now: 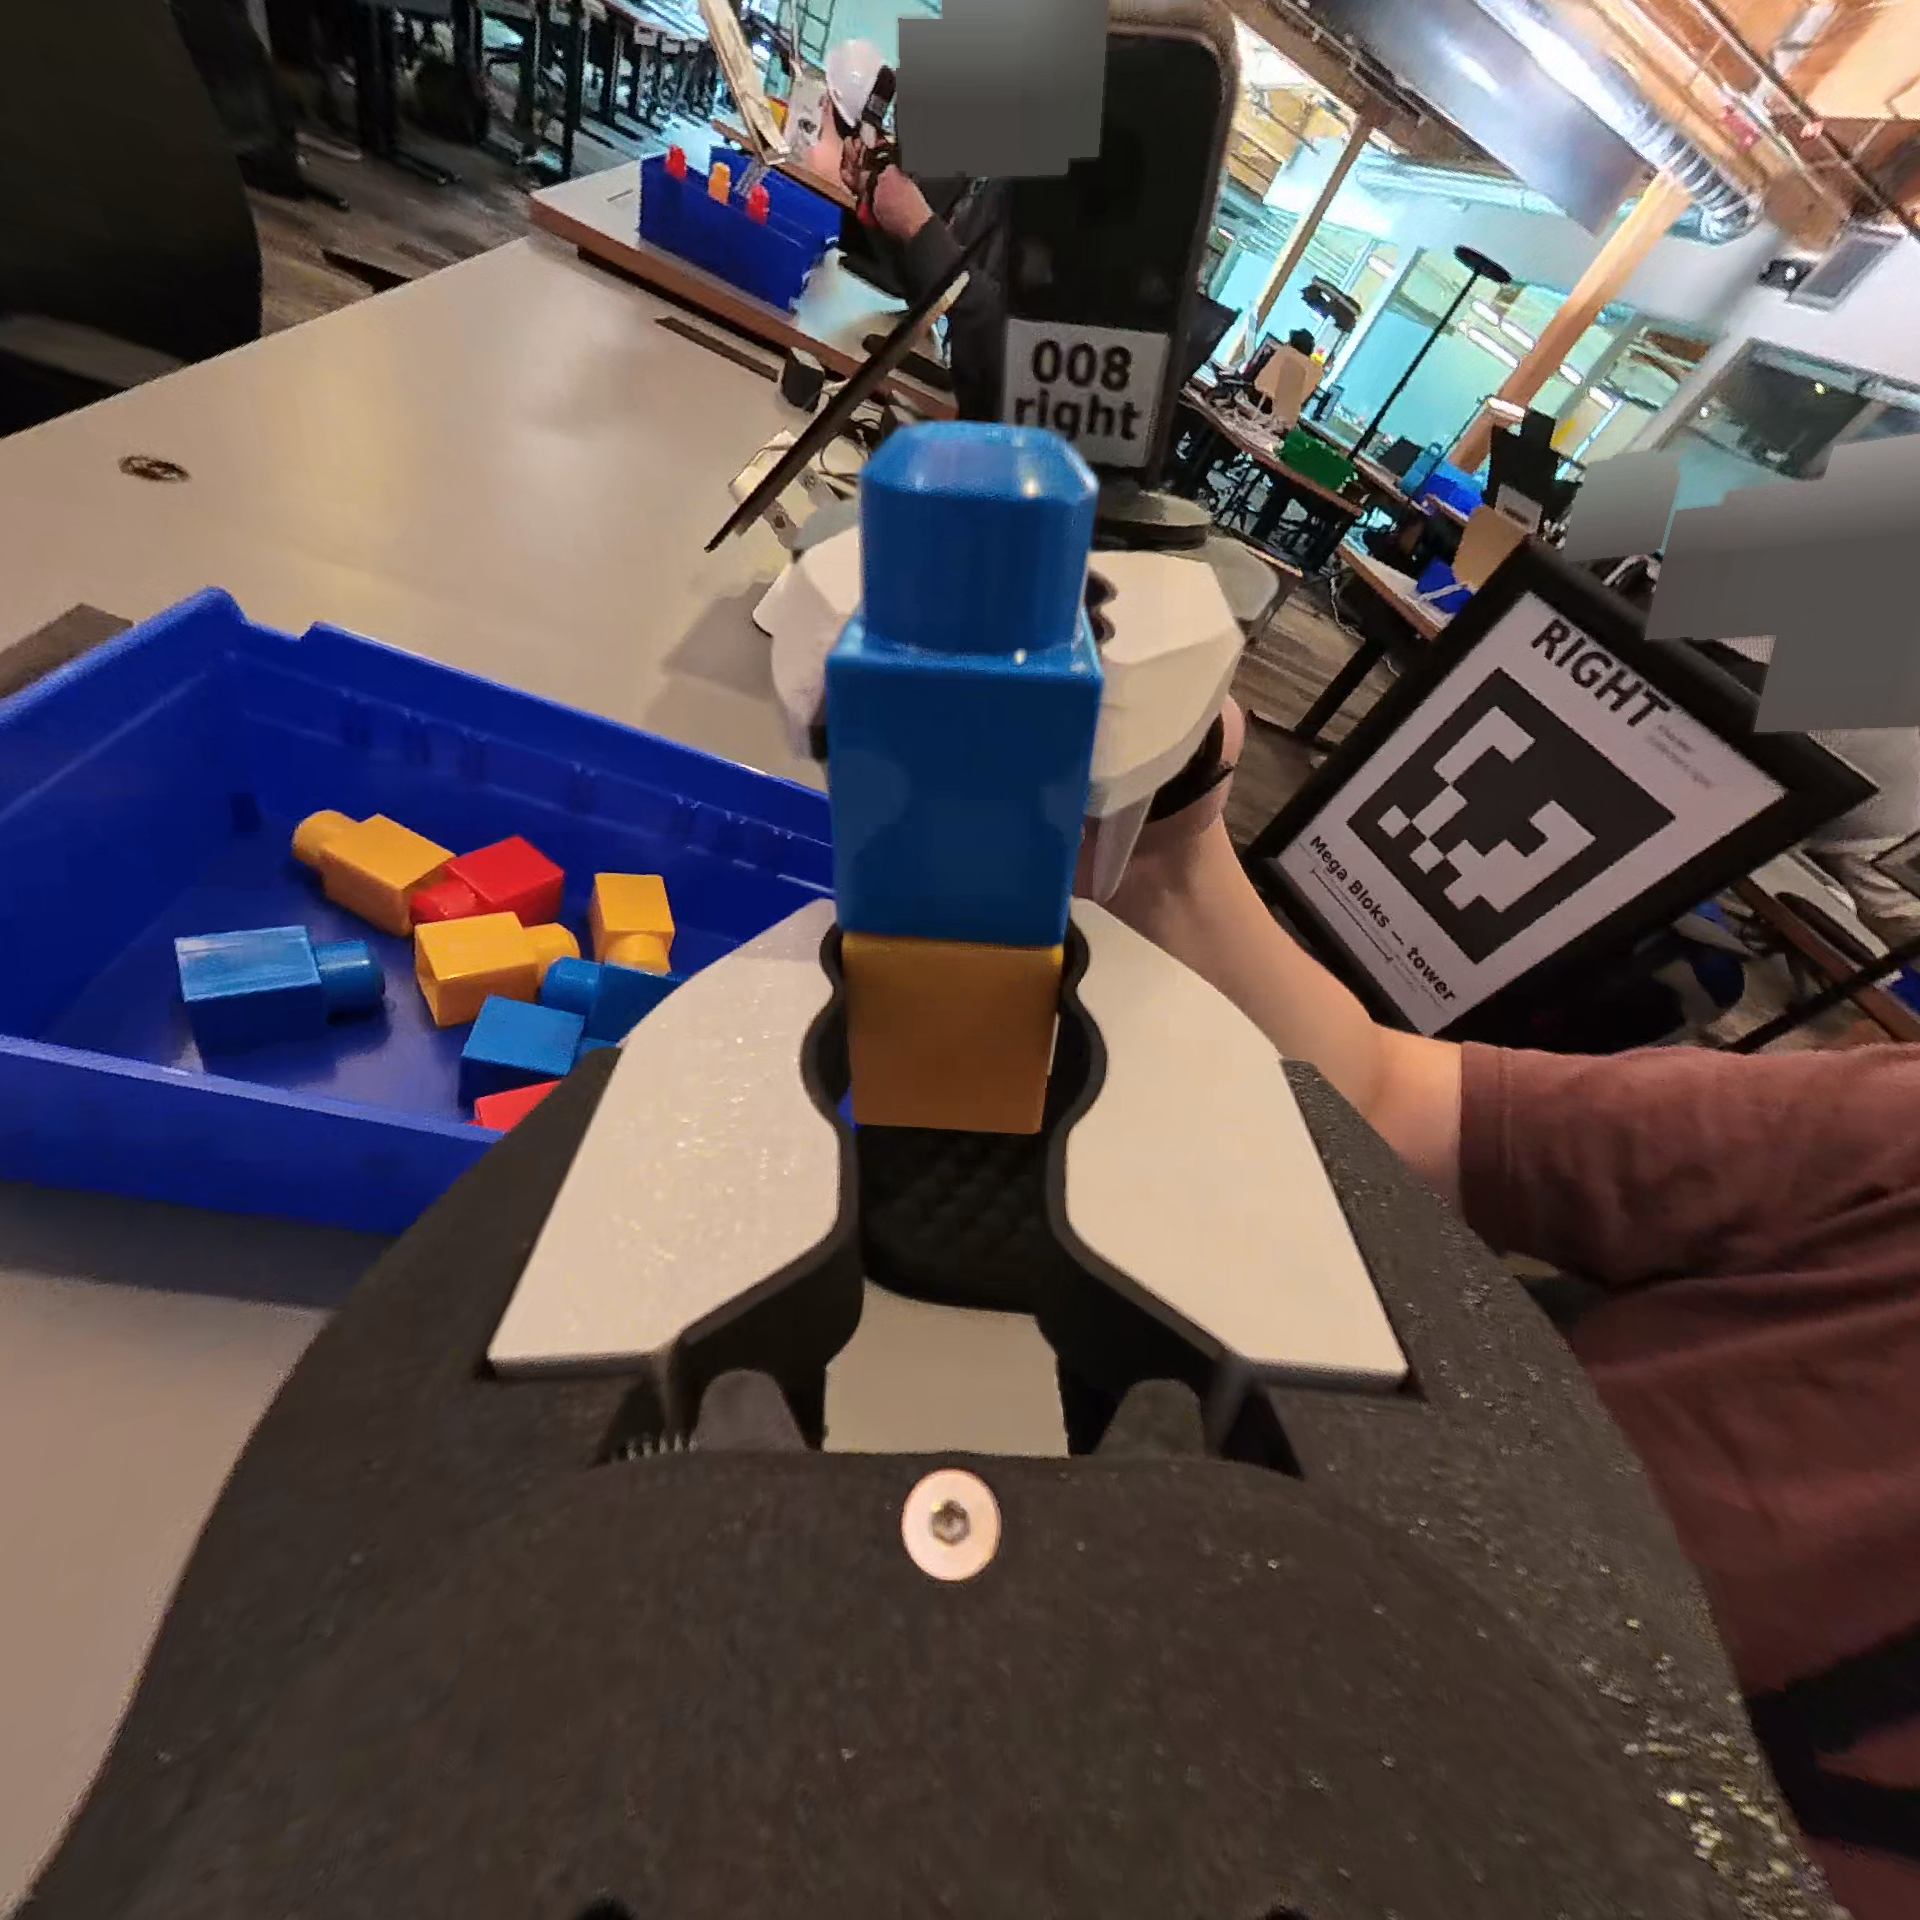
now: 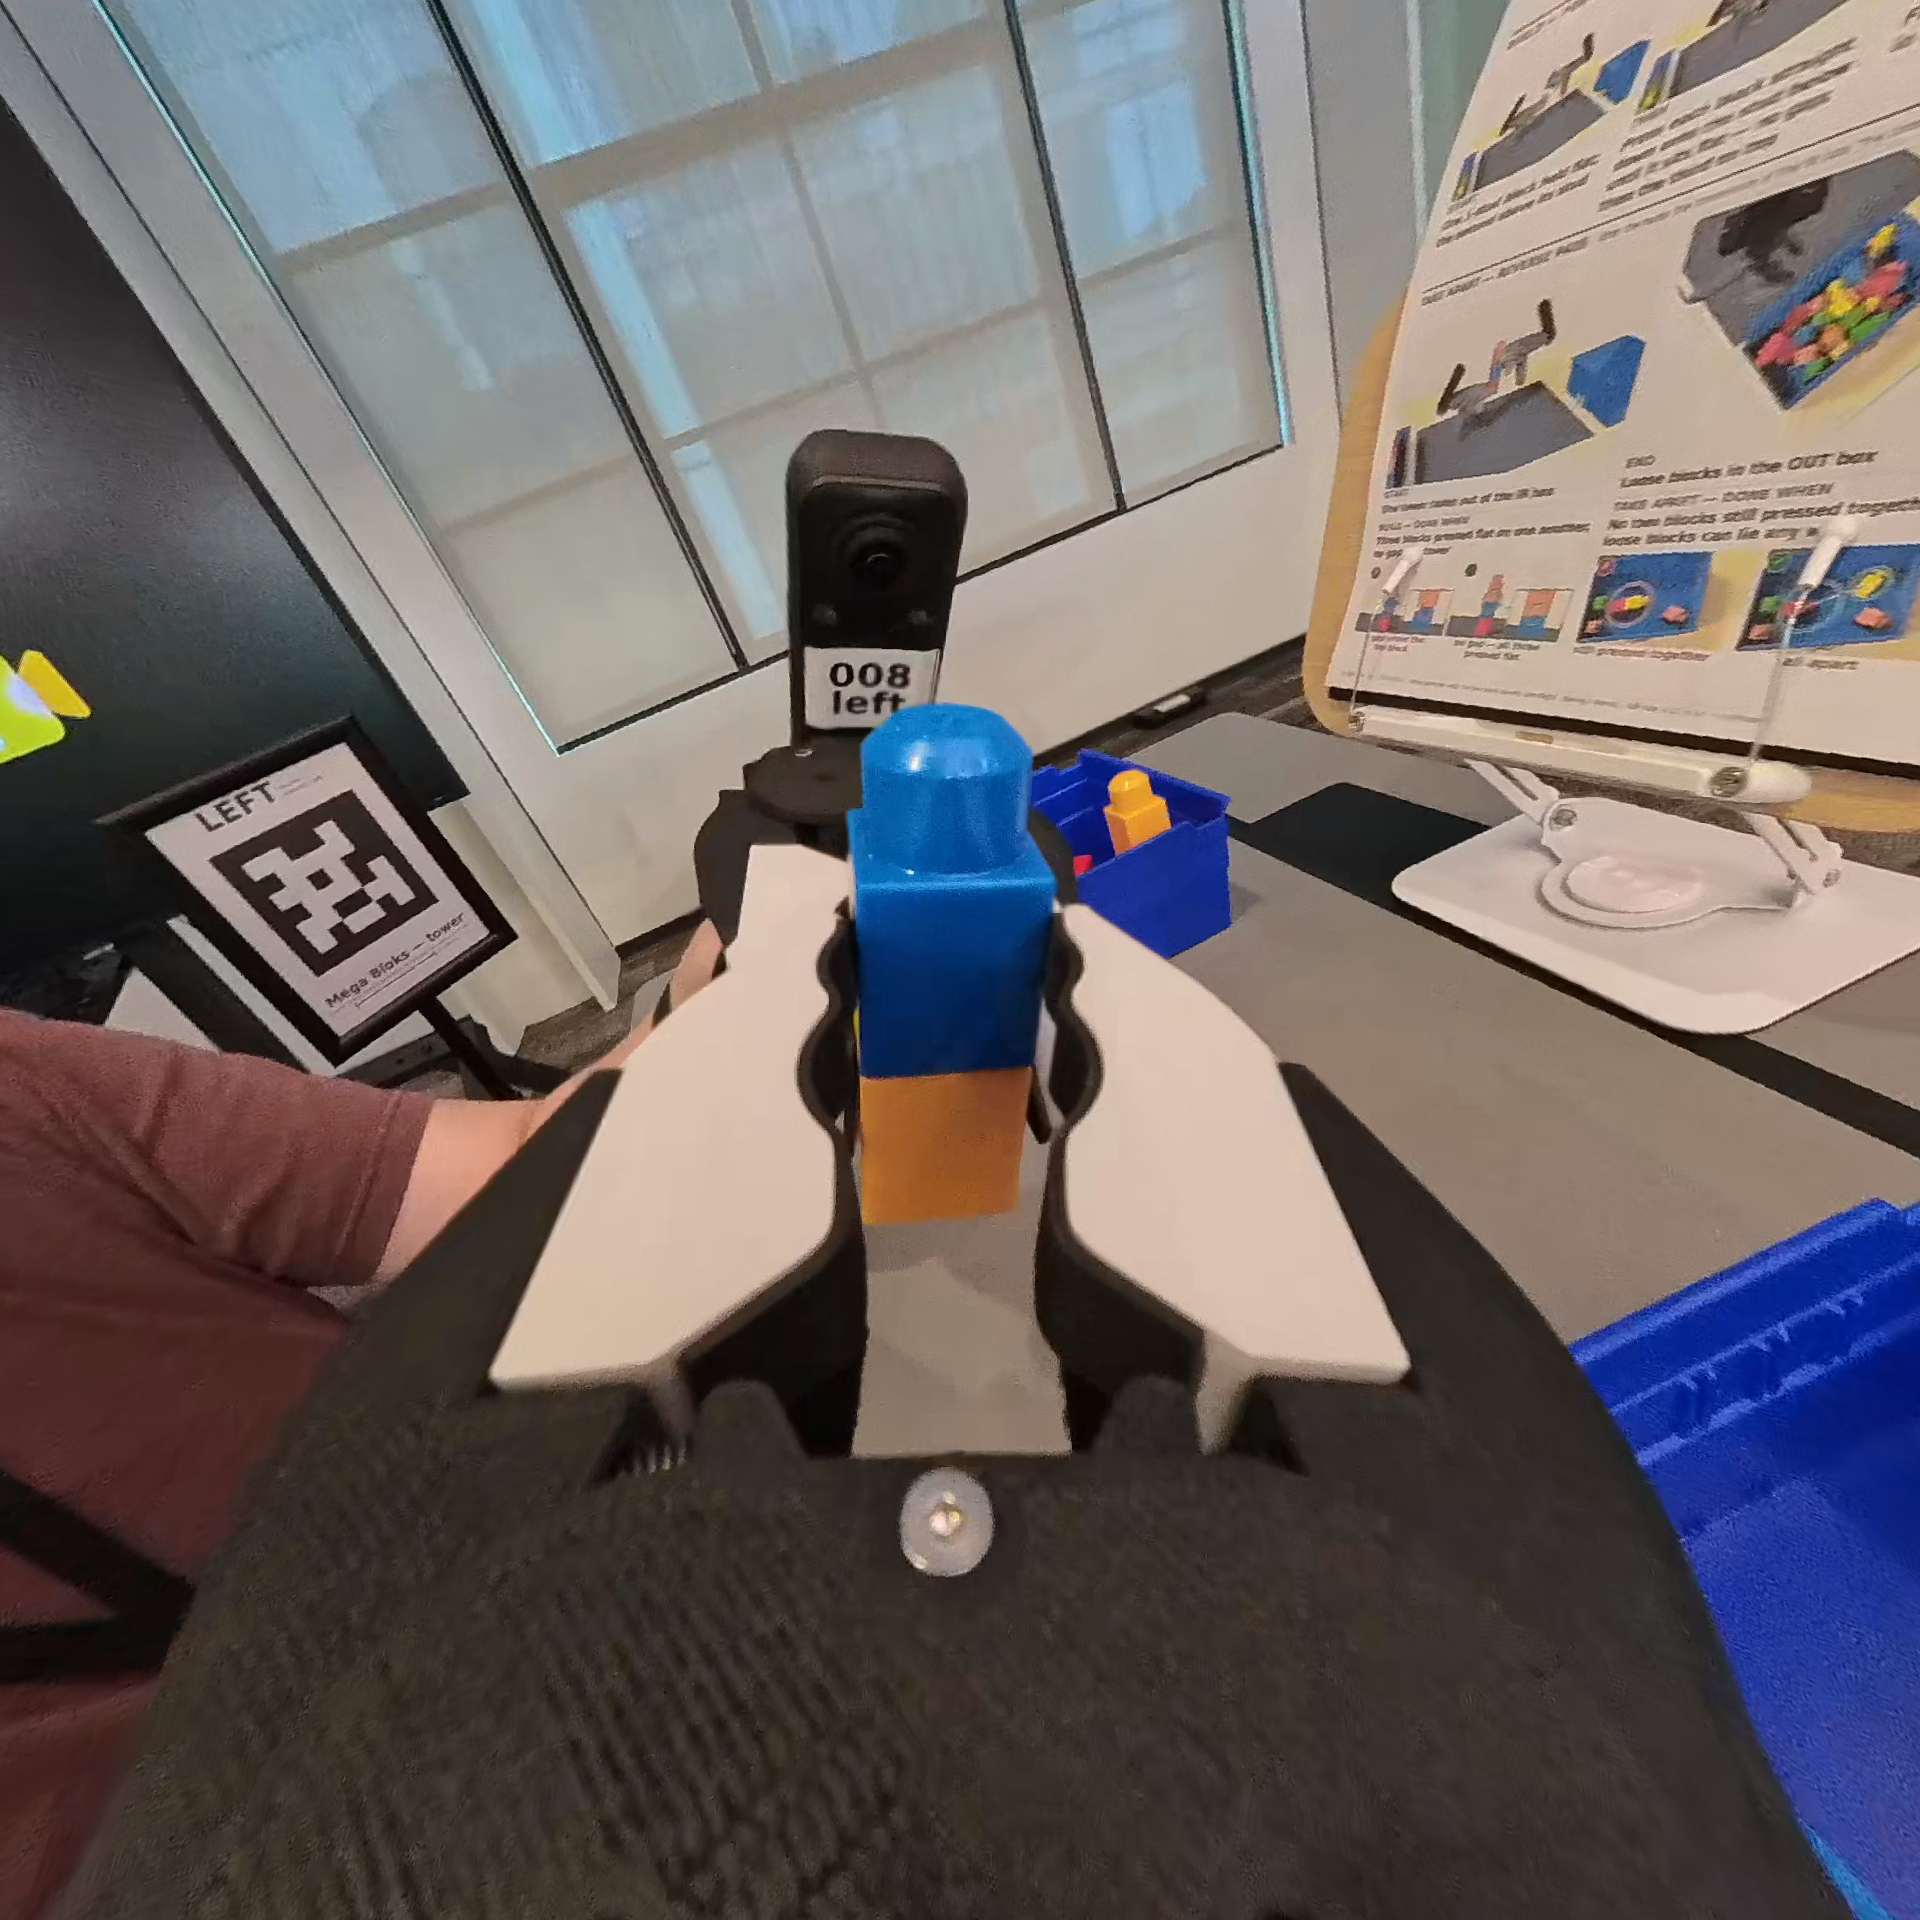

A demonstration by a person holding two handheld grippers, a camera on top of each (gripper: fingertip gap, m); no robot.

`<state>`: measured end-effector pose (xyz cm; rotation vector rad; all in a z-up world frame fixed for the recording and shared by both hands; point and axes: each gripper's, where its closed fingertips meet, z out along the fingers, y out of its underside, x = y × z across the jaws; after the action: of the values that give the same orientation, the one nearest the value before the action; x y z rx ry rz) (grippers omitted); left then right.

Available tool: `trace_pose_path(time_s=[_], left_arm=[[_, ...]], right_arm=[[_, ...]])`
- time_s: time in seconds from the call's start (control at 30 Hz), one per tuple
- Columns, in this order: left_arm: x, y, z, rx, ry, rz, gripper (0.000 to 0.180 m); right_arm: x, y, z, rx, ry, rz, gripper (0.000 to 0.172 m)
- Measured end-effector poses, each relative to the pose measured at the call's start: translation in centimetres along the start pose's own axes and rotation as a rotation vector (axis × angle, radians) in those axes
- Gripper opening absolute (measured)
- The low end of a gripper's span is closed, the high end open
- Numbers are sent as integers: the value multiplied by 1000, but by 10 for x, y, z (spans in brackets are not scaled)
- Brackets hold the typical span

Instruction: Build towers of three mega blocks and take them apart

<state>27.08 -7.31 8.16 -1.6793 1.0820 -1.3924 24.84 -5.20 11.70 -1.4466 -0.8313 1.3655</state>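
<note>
Left gripper (image 1: 951,1023) clamped on yellow block (image 1: 951,1039), right gripper (image 2: 951,997) clamped on blue block (image 2: 951,966) above

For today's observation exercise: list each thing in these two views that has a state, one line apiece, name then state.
Blue block: stacked on the yellow block, stud up.
Yellow block: clamped by the left gripper.
Right gripper: closed on the blue block.
Blue bin: open, holding loose blocks lying on their sides.

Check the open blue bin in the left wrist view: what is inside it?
The blue bin holds loose blocks lying on their sides: yellow, red and blue. The left gripper covers the bin's near right corner, so the full count stays hidden.
</note>
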Motion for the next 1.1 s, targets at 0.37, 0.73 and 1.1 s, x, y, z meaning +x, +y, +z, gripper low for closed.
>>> trace_pose_path(time_s=[0.37, 0.73, 1.1], left_arm=[[-7, 9, -10, -9, 29, -123, 36], [5, 8, -12, -65, 140, -239, 35], [26, -1, -23, -29, 177, -195, 54]], right_arm=[[130, 75, -96, -434, 552, 9, 35], [-10, 39, -16, -232, 319, -975, 82], [-22, 34, -2, -238, 290, -1032, 67]])
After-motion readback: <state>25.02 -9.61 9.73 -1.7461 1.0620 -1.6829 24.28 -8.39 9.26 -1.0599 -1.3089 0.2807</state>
